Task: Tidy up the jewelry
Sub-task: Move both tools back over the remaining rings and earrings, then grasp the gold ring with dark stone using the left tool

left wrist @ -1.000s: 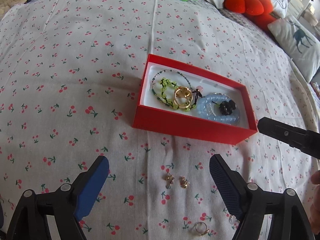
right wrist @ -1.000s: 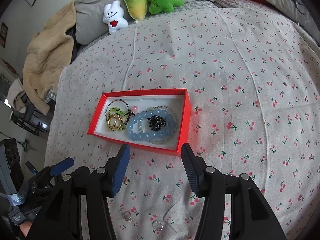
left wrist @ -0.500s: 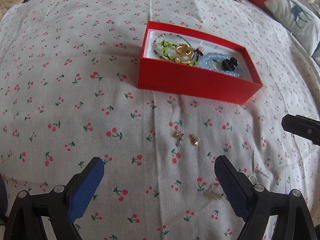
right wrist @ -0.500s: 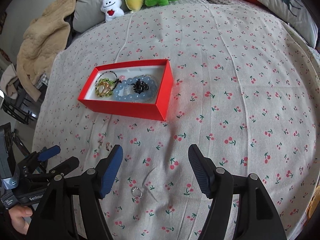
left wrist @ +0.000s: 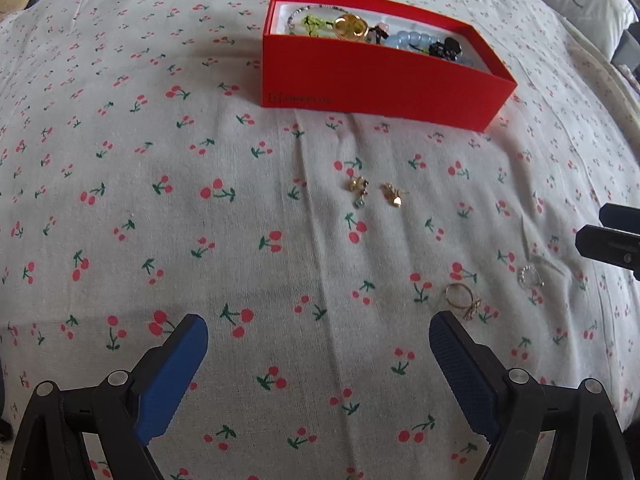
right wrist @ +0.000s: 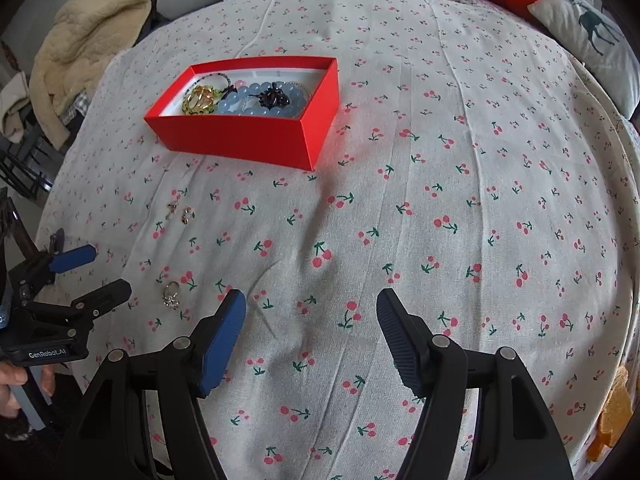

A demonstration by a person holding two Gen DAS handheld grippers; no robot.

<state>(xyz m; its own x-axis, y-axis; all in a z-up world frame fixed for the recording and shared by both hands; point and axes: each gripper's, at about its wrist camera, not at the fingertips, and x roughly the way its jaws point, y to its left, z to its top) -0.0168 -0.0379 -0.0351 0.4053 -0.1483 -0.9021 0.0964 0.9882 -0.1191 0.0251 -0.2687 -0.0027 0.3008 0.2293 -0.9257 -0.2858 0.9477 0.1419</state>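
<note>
left wrist view: both grippers, left (left wrist: 318, 354) and right (right wrist: 311, 320), gaped empty. thin gold ring (left wrist: 462, 299) lay loose on cherry-print bedspread (left wrist: 200, 220), near red cardboard box (left wrist: 376, 80); light, slippery, best pinched across band.

We see a bed covered by a white sheet (left wrist: 200, 240) printed with small red cherries, filling most of both frames. On it, toward the upper middle, sits an open red box (left wrist: 376, 80). Below it, near the centre of the left view, lie two small gold earrings (left wrist: 376, 192), and at lower right a gold ring (left wrist: 462, 300) and a silver ring (left wrist: 529, 276).
</note>
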